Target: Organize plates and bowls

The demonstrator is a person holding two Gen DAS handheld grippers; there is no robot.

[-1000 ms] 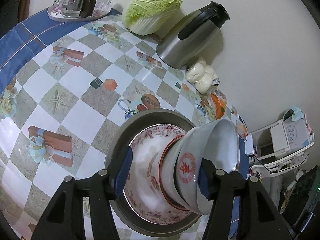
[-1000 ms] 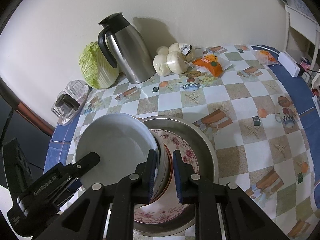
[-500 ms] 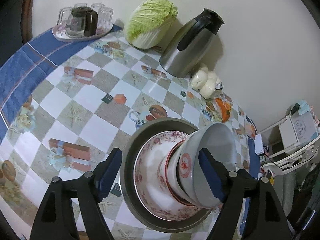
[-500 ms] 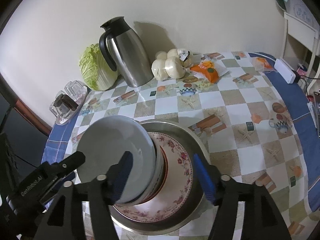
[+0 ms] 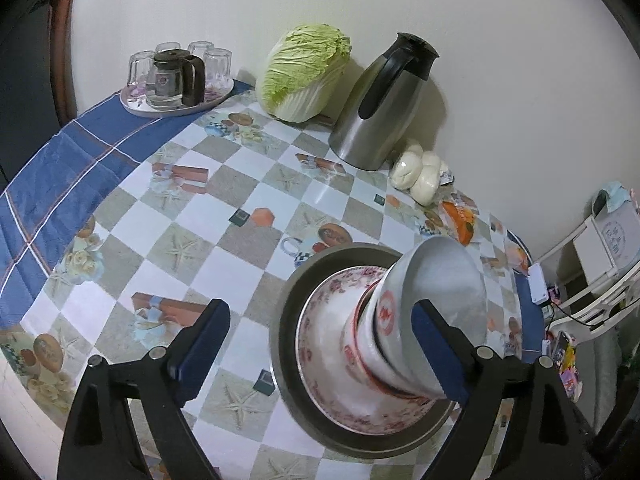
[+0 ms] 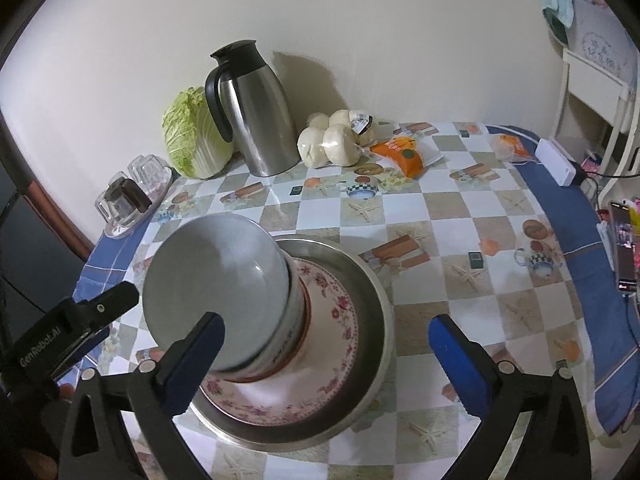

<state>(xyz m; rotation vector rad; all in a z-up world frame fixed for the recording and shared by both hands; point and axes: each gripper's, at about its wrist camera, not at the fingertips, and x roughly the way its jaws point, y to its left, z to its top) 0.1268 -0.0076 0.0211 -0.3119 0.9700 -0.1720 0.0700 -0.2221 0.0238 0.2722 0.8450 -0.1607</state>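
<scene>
Stack is sitting near the surface's front edge: steel basin [image 6: 372, 300] at the bottom, floral plate [image 6: 340, 320] inside it, then nested bowls [image 6: 292, 320], with a grey bowl [image 6: 216, 292] on top.

Left tongs [image 5: 320, 354] are opening; the right pad is lying close against the side of the bowls [image 5: 384, 320], the left pad is hanging over bare surface [image 5: 224, 240], and nothing is being pinched. Right tongs [image 6: 326, 364] are also opening, jaws spread wide and straddling the stack's near side without pressing it. Both are gripping nothing.

Risks, as judged from here:
- Bowl tower is looking tall and narrow next to the plate under it, though fisheye stretch may be exaggerating any tilt. A brush from the left tongs' right pad while backing away could be tipping the top bowl off.
- Right tongs' left finger is sitting in front of the grey bowl's rim; lifting straight up might be catching it.
- Basin is lying close to the surface's edge, so a sideways shove could be sliding the whole lot toward the drop.
- Kettle [image 6: 256, 112], cabbage [image 6: 192, 136] and buns [image 6: 332, 140] are standing well apart, out of harm's way.
</scene>
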